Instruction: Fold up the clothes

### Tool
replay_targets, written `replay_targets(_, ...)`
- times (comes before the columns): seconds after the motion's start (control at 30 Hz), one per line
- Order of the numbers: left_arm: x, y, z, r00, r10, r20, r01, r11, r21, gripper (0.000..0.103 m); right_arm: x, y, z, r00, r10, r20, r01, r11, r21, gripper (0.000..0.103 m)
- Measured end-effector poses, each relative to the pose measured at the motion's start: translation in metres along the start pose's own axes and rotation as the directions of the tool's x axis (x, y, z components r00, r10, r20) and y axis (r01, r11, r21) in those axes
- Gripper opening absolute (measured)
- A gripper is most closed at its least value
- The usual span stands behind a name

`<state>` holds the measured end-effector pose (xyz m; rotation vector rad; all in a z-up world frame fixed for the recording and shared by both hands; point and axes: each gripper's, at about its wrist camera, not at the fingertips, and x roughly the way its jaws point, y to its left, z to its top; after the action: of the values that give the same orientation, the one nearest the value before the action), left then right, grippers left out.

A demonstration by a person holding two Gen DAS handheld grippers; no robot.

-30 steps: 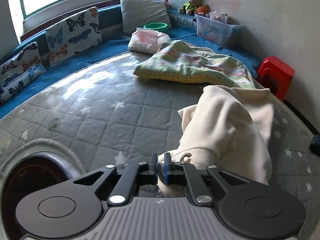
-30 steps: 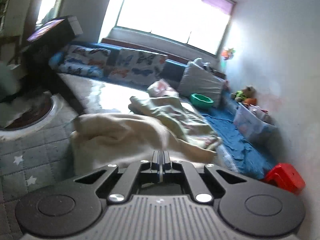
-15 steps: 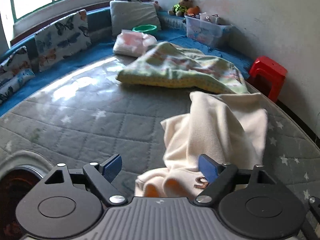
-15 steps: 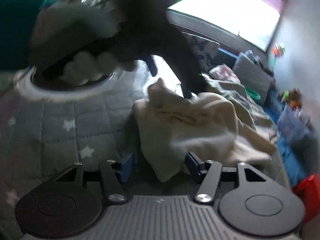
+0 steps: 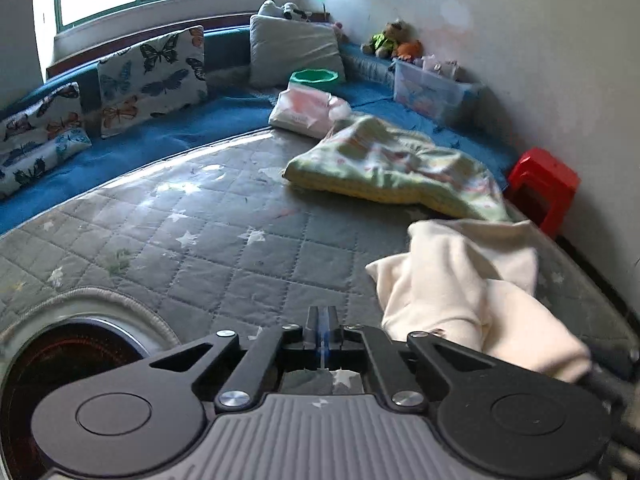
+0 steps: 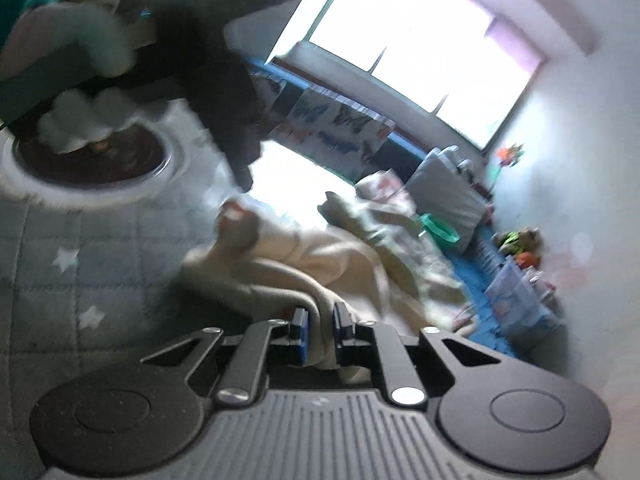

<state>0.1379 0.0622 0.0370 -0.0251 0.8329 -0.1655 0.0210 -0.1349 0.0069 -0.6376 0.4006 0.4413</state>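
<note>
A cream garment lies crumpled on the grey quilted mat, to the right of my left gripper, which is shut and empty over the mat. In the right wrist view my right gripper is shut on a fold of the cream garment, which runs between its fingers. That view is tilted and blurred. The left gripper's dark body shows at the upper left there.
A green patterned blanket lies beyond the garment. A pink bag, a green bowl, cushions, a clear plastic box and a red stool ring the mat. A round rimmed opening is at the left.
Both grippers opened and let go of the garment half a second ago. Now the left one has shut empty and moved left of it, and the right one has closed on a fold.
</note>
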Motion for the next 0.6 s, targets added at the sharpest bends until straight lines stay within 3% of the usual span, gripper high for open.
replay_targets(0.1, -0.011, -0.001, 0.0, 0.998, -0.068, 0.01, 0.069, 0.997, -0.024, 0.005, -0.01, -0.008, 0.008, 0.999, -0.028, 0.037, 0.027, 1.0, 0.015, 0.01)
replay_targets(0.13, -0.013, -0.004, 0.0, 0.996, -0.092, 0.01, 0.092, 0.995, -0.027, 0.014, -0.015, -0.01, 0.011, 0.998, -0.037, 0.053, 0.037, 0.999, 0.014, 0.01)
replay_targets(0.23, -0.014, -0.02, -0.005, 0.993, -0.116, 0.015, 0.116, 0.993, 0.006, 0.059, -0.026, -0.015, 0.018, 0.994, -0.066, 0.09, 0.065, 0.998, 0.007, 0.009)
replay_targets(0.27, -0.012, -0.026, -0.007, 0.994, -0.108, 0.014, 0.108, 0.994, 0.025, 0.067, -0.03, -0.017, 0.019, 0.992, -0.074, 0.099, 0.074, 0.997, 0.007, 0.009)
replay_targets(0.47, 0.016, -0.044, -0.025, 0.996, -0.078, -0.046, 0.08, 0.995, 0.058, 0.072, -0.054, -0.03, 0.012, 0.989, -0.123, 0.086, 0.121, 0.992, 0.029, 0.009)
replay_targets(0.6, 0.039, -0.049, -0.033, 0.996, -0.038, -0.078, 0.043, 0.997, 0.066, 0.072, -0.062, -0.042, -0.008, 0.99, -0.137, -0.018, 0.138, 0.989, 0.058, 0.013)
